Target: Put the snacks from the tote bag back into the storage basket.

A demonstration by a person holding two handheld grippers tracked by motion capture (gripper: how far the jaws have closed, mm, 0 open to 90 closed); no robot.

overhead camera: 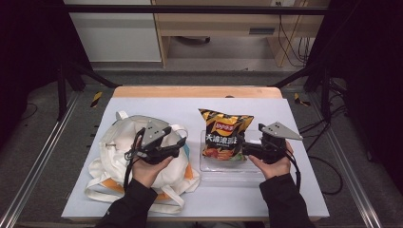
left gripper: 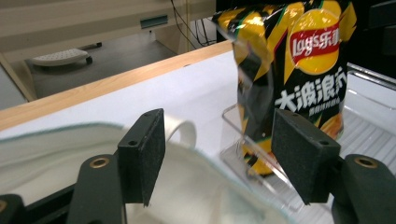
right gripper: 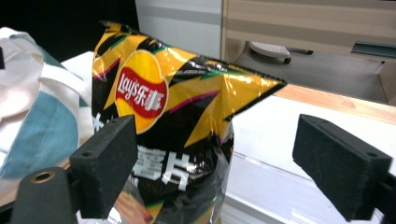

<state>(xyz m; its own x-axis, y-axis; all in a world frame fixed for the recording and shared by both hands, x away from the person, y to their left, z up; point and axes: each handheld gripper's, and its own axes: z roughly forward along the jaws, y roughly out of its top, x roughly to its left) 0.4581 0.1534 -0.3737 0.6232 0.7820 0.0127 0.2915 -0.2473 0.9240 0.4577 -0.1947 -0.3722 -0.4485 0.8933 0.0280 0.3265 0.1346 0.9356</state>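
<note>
Both grippers, left (overhead camera: 182, 142) and right (overhead camera: 246, 148), stood wide open holding nothing, so the unsupported chip bag (overhead camera: 224, 134) could topple off the tray (overhead camera: 223, 172).

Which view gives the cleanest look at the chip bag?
The high view: the whole chip bag shows, standing in the clear tray beside the tote bag. The right gripper view shows its upper front up close, the bottom cut off. The left gripper view shows it at an angle, partly behind a gripper pad.
</note>
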